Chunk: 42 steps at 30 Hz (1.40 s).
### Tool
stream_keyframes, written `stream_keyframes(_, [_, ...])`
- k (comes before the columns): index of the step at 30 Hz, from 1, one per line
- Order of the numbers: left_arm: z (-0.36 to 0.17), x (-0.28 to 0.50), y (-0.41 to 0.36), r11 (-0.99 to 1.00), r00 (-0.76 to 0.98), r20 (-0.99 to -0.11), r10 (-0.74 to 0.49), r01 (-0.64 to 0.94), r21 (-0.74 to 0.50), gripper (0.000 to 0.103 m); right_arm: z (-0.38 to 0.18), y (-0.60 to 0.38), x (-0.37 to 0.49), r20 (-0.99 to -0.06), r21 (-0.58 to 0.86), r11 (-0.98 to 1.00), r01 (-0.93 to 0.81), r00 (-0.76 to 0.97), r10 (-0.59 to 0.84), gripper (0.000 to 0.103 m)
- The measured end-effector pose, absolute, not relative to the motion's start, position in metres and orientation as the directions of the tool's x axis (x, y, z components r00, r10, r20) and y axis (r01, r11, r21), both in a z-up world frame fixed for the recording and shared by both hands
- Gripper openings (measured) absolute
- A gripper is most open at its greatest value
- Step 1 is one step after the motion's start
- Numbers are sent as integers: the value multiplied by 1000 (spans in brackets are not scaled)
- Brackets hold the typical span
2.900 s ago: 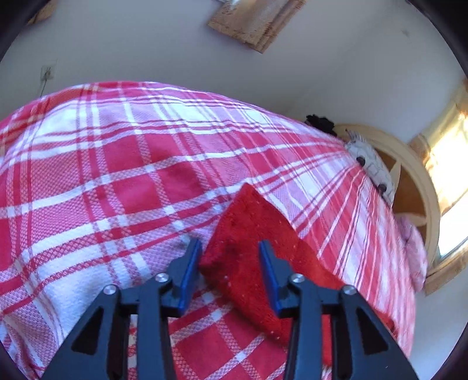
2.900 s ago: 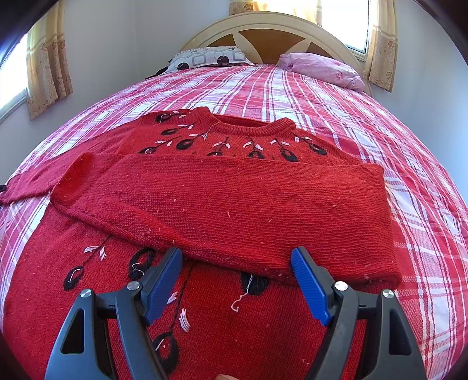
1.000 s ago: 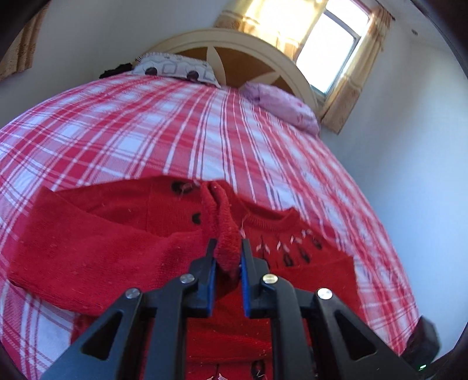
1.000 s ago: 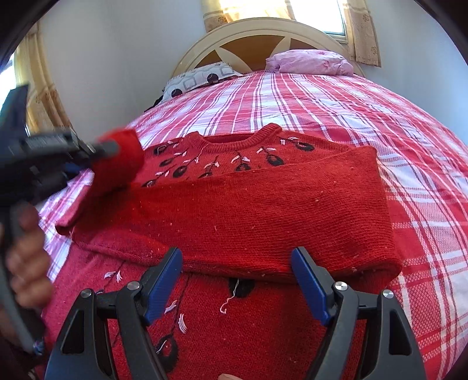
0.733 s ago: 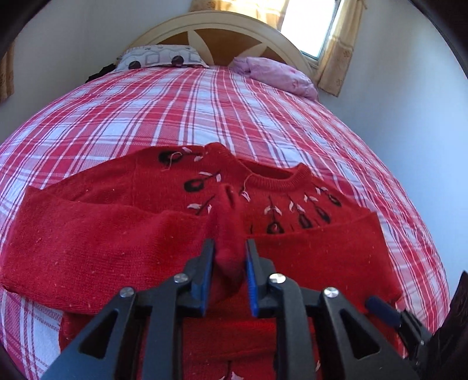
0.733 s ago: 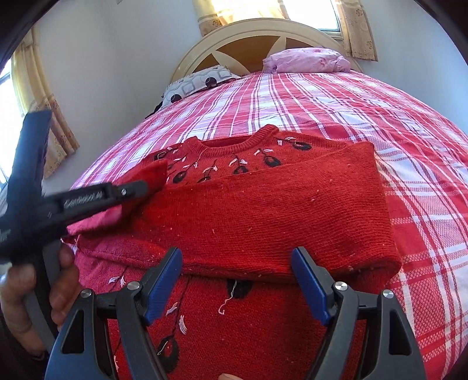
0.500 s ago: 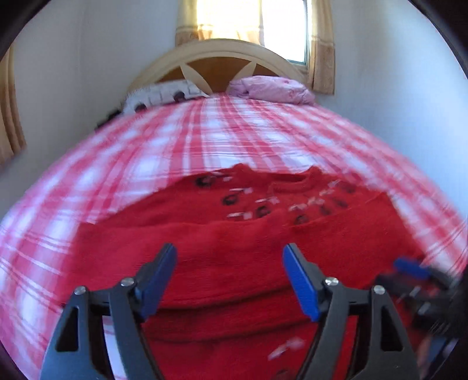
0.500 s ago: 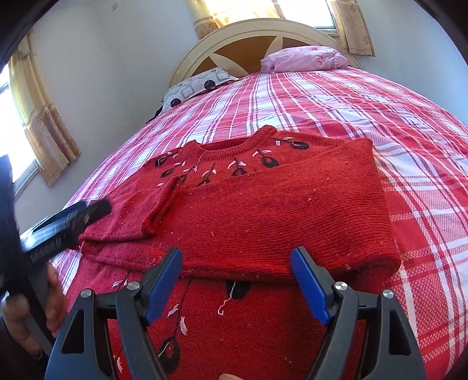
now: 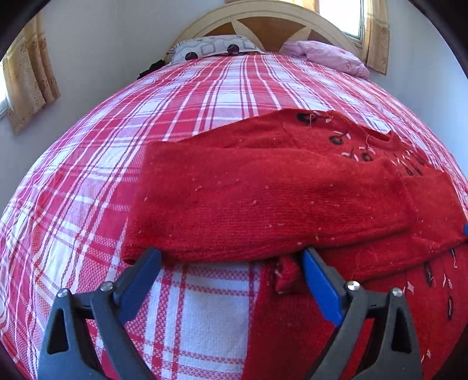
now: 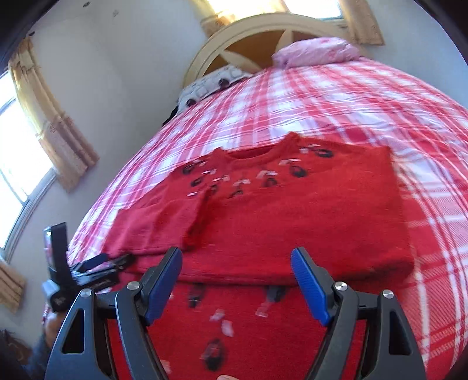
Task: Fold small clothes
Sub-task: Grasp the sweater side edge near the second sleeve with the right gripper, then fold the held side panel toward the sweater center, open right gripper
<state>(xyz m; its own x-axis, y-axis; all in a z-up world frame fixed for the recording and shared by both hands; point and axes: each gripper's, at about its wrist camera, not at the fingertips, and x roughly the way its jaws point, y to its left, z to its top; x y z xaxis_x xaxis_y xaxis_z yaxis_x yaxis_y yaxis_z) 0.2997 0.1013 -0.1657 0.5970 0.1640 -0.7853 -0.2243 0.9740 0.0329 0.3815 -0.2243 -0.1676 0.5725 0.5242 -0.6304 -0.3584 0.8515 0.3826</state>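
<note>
The red knitted sweater (image 9: pixel 278 198) lies flat on the bed (image 9: pixel 117 140), neck towards the headboard (image 9: pixel 263 26), with both sleeves folded across the chest so that they overlap in a thick band. We judge it soft and limp, fairly heavy for its size, and grippy rather than slippery: the knit should stay where it is laid, but it will sag and stretch if lifted by a single point. It is best taken at a doubled edge, such as the hem corners or the folded sleeve edge, with both hands lifting together so the layers do not slide apart.

Our left gripper (image 9: pixel 231 263) has just been opening its jaws and now holds them wide and empty. They hover by the near edge of the left folded sleeve, with plaid bedspread showing between them. Our right gripper (image 10: pixel 235 263) also stands open with nothing in it, poised over the lower body of the sweater, just below the sleeve band.

Farther off, a patterned pillow (image 9: pixel 210 48) and a pink pillow (image 9: pixel 327 57) rest against the headboard, and curtains (image 10: pixel 49 122) hang at the window to the left.
</note>
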Motion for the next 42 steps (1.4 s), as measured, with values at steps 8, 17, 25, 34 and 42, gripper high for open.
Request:
stream_keyframes(8, [-169,298,114,971,590,-800,114,-235,-34,102,-172,-152,417,-702,321,855,-408,503,504,78])
stream_keyframes(17, [-171,298,116,969,585,-805,100,-241,-55,103,-204,-127,440,-749,313,878,-363,473,463,51])
stream_keyframes(25, [-172,298,117,968,584,-806,95,-242,-62,103,-197,-127,439,-735,322,867,-381,476,483,8])
stream_keyframes(34, [-172,298,116,968,584,-806,94,-244,-64,103,-155,-170,408,-637,245,891,-382,629,445,7])
stream_keyframes(42, [-172,298,118,967,582,-807,95,-248,-65,103,-144,-221,388,-607,240,915,-324,686,402,7])
